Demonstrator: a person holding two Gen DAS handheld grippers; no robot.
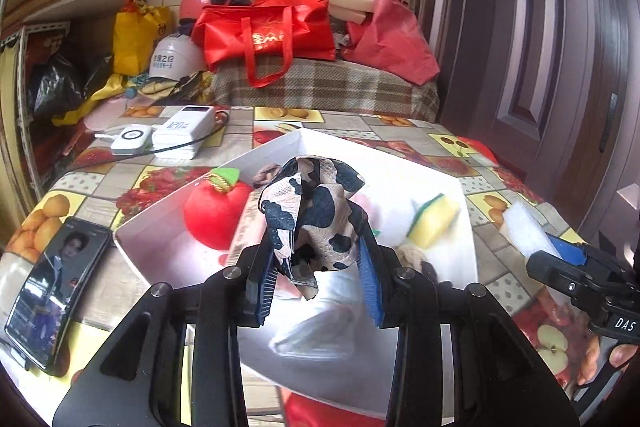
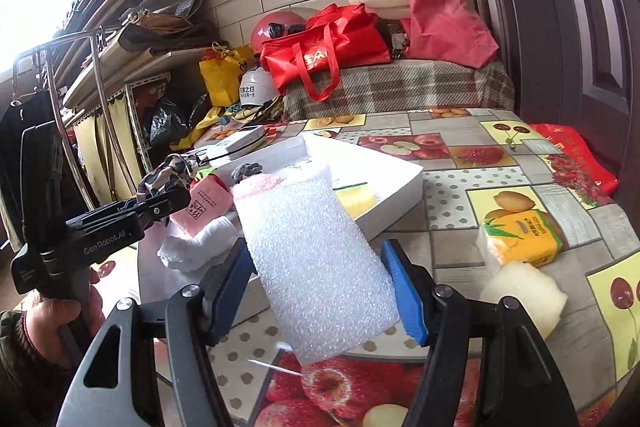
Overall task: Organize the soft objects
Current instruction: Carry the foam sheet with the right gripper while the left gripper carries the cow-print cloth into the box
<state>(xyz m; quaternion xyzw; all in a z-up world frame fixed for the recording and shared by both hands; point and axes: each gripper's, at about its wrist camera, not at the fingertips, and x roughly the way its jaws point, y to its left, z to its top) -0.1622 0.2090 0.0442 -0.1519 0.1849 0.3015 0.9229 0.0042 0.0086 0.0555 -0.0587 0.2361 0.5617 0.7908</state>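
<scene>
A: What is seen in the left claw (image 1: 316,263)?

B: A cow-patterned cloth (image 1: 316,219), black patches on cream, is gripped between its blue pads and is held in the air above the white box (image 1: 466,223) on the fruit-print desk (image 1: 120,183).

A: And the box contents?

B: A red plush apple (image 1: 216,215) is seen at the left of the box, a yellow-green sponge (image 1: 434,221) at the right, and a white sock (image 1: 316,335) at the near side. A pink folded item (image 2: 206,205) and a grey fuzzy piece (image 2: 246,169) are also made out in the right wrist view.

A: The right claw (image 2: 320,291)?

B: A white foam sheet (image 2: 316,267) is clamped between its blue pads and is tilted, with its far end over the near edge of the box.

A: What is left outside the box?

B: On the desk to the right, a yellow tissue pack (image 2: 520,237) is seen with a white foam block (image 2: 524,297) just beside it on the near side. A phone (image 1: 52,291) is laid at the near left, and a power bank (image 1: 184,131) at the far left.
</scene>
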